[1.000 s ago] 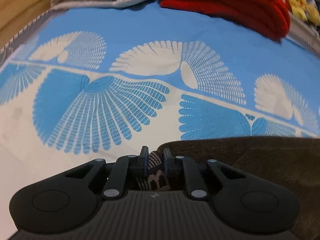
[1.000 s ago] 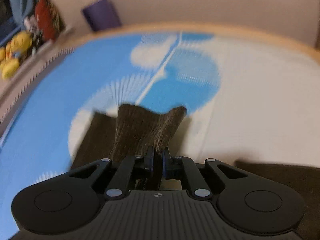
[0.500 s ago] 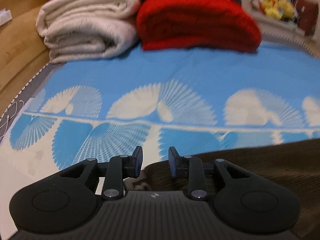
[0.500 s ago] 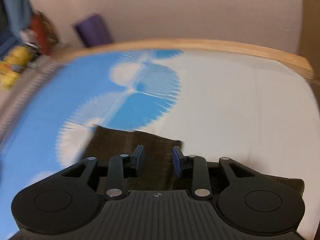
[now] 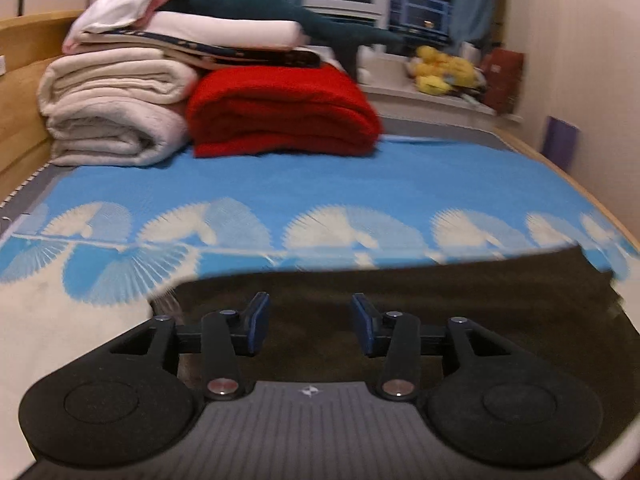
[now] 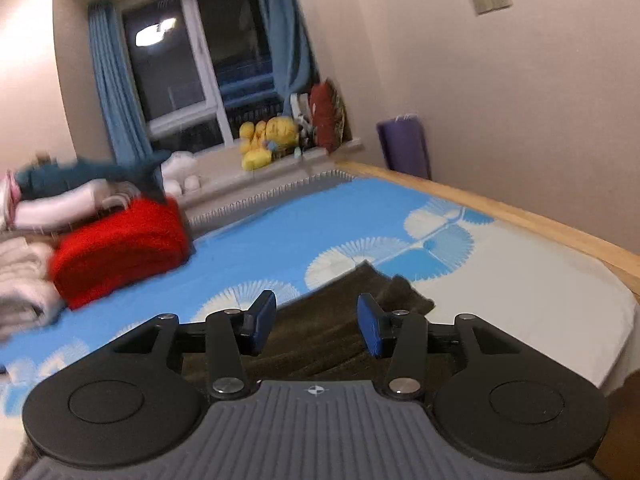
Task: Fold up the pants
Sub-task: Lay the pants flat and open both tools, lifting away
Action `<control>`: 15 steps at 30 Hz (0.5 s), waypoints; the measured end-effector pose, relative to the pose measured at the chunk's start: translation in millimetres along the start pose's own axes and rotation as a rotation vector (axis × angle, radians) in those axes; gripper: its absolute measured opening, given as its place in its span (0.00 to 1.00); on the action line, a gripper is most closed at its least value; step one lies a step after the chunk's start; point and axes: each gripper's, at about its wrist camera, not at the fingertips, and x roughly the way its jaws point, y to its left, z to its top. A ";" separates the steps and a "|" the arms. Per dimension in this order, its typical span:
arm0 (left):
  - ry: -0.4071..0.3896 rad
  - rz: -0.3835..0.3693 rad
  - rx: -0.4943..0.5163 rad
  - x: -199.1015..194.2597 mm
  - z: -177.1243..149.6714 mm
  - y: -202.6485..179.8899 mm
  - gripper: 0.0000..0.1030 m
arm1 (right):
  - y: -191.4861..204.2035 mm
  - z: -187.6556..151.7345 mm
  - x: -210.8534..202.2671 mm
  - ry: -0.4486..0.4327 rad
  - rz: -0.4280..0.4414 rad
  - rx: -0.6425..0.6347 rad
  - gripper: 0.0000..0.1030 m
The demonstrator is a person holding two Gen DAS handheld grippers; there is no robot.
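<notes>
Both grippers — left (image 5: 307, 322), right (image 6: 316, 322) — jaws opening, empty, above the brown pants (image 5: 420, 292)

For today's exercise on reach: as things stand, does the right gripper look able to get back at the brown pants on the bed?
Probably yes. The right gripper hangs just above the brown pants, its jaws opening with nothing between them. Only the bare bedsheet lies around them; the red blanket sits well off.
</notes>
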 end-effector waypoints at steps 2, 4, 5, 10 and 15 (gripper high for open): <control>0.001 -0.033 0.013 -16.6 -29.4 -18.6 0.51 | -12.6 1.7 -24.5 -0.053 0.008 0.029 0.49; 0.015 -0.054 0.001 -25.2 -55.5 -29.0 0.51 | -24.3 2.6 -41.7 -0.053 0.010 0.048 0.49; 0.064 -0.050 -0.028 -24.4 -60.9 -31.9 0.50 | -31.1 3.3 -47.6 -0.049 0.018 0.059 0.49; 0.091 -0.055 -0.010 -26.0 -75.5 -47.5 0.50 | -54.6 -1.5 -58.3 -0.015 0.039 0.102 0.49; 0.089 -0.044 -0.007 -24.6 -75.2 -43.6 0.50 | -52.4 -5.6 -60.5 -0.019 0.064 0.137 0.49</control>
